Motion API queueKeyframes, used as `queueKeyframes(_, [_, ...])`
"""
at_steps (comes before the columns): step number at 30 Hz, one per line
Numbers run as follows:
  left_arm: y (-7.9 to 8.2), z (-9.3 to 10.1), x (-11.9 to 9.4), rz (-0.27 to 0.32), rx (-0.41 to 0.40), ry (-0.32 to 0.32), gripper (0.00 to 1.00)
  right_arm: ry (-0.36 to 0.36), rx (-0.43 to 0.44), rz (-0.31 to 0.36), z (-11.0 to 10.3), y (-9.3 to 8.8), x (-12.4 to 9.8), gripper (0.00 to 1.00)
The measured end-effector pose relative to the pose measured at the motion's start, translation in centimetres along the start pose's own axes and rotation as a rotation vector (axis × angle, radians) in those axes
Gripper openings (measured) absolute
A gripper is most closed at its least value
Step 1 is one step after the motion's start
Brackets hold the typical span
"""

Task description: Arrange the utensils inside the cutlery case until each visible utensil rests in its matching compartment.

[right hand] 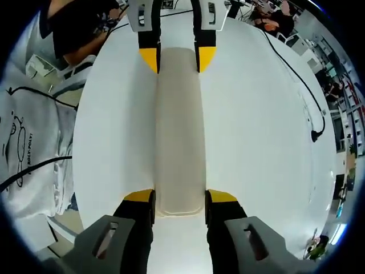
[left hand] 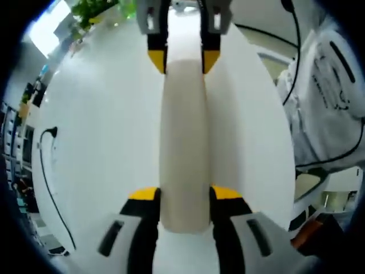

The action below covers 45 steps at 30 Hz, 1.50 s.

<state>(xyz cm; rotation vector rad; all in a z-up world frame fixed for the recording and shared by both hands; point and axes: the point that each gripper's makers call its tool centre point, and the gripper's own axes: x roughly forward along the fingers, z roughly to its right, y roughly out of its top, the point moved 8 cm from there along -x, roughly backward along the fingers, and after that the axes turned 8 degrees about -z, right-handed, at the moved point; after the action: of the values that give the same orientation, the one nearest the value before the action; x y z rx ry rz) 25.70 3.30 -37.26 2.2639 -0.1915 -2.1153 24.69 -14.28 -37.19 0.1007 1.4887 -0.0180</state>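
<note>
A long cream cutlery case (left hand: 183, 131) lies lengthwise on the white table (left hand: 102, 142), its top smooth and closed. In the left gripper view my left gripper (left hand: 183, 194) is shut on the case's near end, a yellow-tipped jaw on each side. My right gripper (left hand: 183, 60) clamps the far end from the opposite direction. The right gripper view mirrors this: my right gripper (right hand: 179, 197) is shut on the near end of the case (right hand: 179, 125), and my left gripper (right hand: 178, 57) holds the far end. Whatever is inside the case is hidden.
A black cable (left hand: 48, 171) runs along the table's left edge, and another cable (right hand: 302, 85) crosses the right side. A person in a white printed garment (left hand: 331, 97) stands at the table's edge. A green plant (left hand: 94, 11) sits beyond the far end.
</note>
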Motion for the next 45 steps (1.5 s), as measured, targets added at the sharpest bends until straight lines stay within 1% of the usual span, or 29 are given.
queueKeyframes(9, [-0.04, 0.1, 0.02, 0.003, 0.006, 0.003, 0.36, -0.003, -0.001, -0.006, -0.02, 0.06, 0.03, 0.35])
queueKeyframes(14, [-0.14, 0.23, 0.01, 0.0, 0.008, 0.001, 0.36, 0.0, 0.003, 0.005, -0.17, 0.1, 0.0, 0.35])
queueKeyframes(18, [-0.1, 0.3, -0.05, -0.002, 0.01, 0.006, 0.36, -0.002, 0.0, -0.002, -0.2, 0.14, 0.0, 0.35])
queueKeyframes(22, [0.0, 0.55, -0.46, -0.001, 0.007, 0.006, 0.36, -0.005, -0.009, -0.009, -0.27, 0.18, -0.35, 0.35])
queueKeyframes(26, [-0.22, 0.69, -0.75, -0.006, -0.002, 0.001, 0.36, -0.001, -0.012, 0.001, -0.3, 0.39, -0.45, 0.35])
queueKeyframes(29, [-0.38, 0.62, -0.33, -0.014, -0.001, -0.005, 0.36, 0.0, -0.01, 0.005, -0.38, 0.53, -0.24, 0.35])
queueKeyframes(32, [-0.22, 0.79, 0.13, -0.022, 0.009, -0.003, 0.37, 0.002, -0.009, 0.002, -0.48, 0.4, 0.04, 0.35])
queueKeyframes(38, [-0.03, 0.7, -0.02, -0.013, 0.007, 0.002, 0.37, -0.002, -0.014, -0.002, -0.46, 0.27, -0.1, 0.35])
queueKeyframes(45, [0.16, 0.73, 0.17, -0.021, 0.013, -0.003, 0.37, -0.004, -0.016, -0.001, -0.55, 0.13, -0.06, 0.35])
